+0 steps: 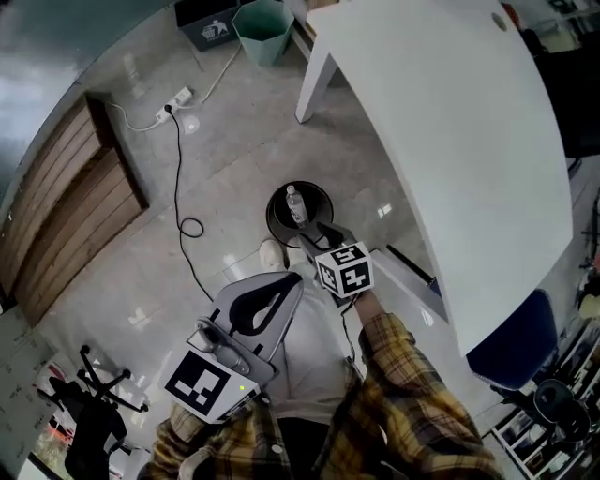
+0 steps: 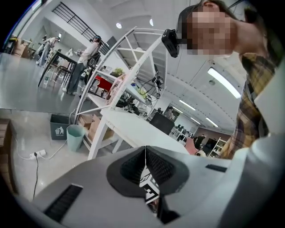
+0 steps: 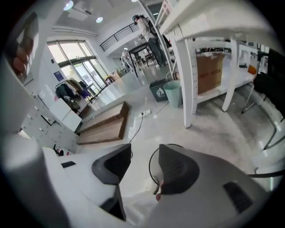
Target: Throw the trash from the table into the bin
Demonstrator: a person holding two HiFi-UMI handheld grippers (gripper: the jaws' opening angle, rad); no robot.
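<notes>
In the head view a round black bin [image 1: 281, 220] stands on the floor below me, and a clear plastic bottle [image 1: 295, 204] lies inside it. My right gripper [image 1: 315, 232] hangs just over the bin's near rim, its jaws apart with nothing between them. In the right gripper view the bin's rim [image 3: 150, 165] shows through the gap of the right gripper [image 3: 145, 151]. My left gripper [image 1: 292, 279] is held closer to my body, left of the right one. In the left gripper view the left gripper [image 2: 145, 153] has its jaws pressed together and holds nothing.
The white table [image 1: 450, 141] fills the upper right, with its leg [image 1: 314, 80] near a teal bin [image 1: 263, 30] and a dark grey bin [image 1: 208, 26]. A power strip [image 1: 178, 97] with a black cable lies beside a wooden platform [image 1: 66, 206]. A black chair [image 1: 94, 422] stands at lower left.
</notes>
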